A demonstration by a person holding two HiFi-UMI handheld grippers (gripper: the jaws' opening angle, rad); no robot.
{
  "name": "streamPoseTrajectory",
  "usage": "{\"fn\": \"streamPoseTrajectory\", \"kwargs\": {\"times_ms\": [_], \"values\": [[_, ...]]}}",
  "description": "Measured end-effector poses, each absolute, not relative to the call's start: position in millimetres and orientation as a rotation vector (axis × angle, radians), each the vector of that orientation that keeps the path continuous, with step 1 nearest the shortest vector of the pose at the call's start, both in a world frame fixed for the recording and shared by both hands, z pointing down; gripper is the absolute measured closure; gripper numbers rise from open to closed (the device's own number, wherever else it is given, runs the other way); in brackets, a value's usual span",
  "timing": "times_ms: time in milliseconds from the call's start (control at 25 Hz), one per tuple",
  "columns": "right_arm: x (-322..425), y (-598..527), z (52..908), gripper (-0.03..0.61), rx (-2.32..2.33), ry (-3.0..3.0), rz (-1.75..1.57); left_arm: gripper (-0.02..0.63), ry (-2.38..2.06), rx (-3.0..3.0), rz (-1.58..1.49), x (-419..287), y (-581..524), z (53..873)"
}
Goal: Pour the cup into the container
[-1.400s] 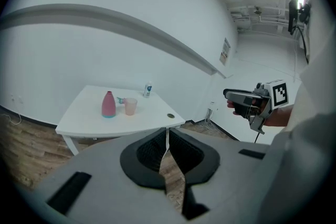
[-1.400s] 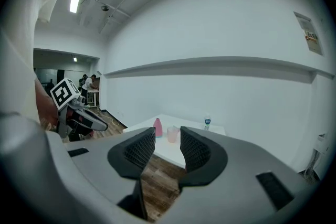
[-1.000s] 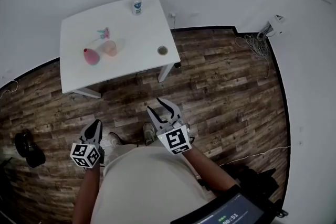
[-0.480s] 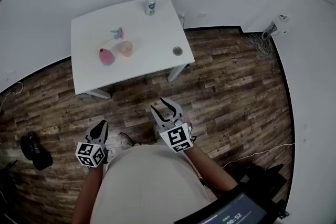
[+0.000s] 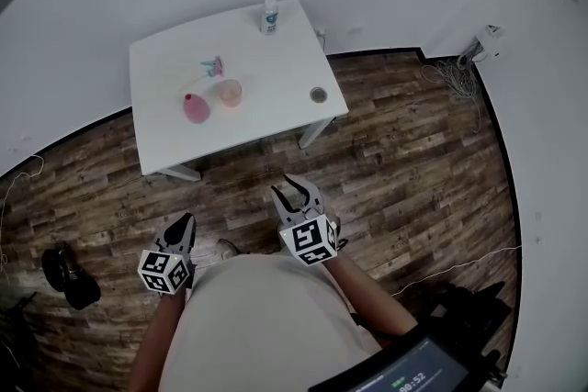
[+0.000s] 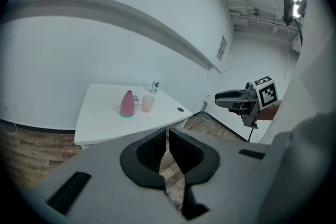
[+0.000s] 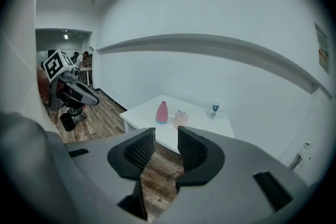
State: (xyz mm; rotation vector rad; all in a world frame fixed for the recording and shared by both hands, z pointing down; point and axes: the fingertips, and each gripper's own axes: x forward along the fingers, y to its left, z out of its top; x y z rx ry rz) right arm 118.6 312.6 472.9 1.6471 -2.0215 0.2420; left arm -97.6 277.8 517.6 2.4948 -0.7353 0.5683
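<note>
Matt white table [image 5: 272,76] stands on a grainy wood-plank floor [image 5: 413,151].

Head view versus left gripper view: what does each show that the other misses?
Only the head view: the left hand-held gripper from outside, a screen and cables. Only the left gripper view: that gripper's shut jaws up close, and the ceiling. Both: the table, pink bottle, cup and right hand-held gripper, its jaws closing on nothing.

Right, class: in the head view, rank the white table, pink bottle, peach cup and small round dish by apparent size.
1. white table
2. pink bottle and peach cup: they look about alike, so unranked
3. small round dish, clearly smallest
</note>
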Motion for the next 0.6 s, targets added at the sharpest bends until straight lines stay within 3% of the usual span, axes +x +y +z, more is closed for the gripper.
{"fn": "streamPoseTrajectory", "kwargs": {"times_ms": [600], "values": [[142,322,477,0.441,1.719,-1.985,0.324,0.601,-0.674,2.511,0.588,-75,279,518]]}}
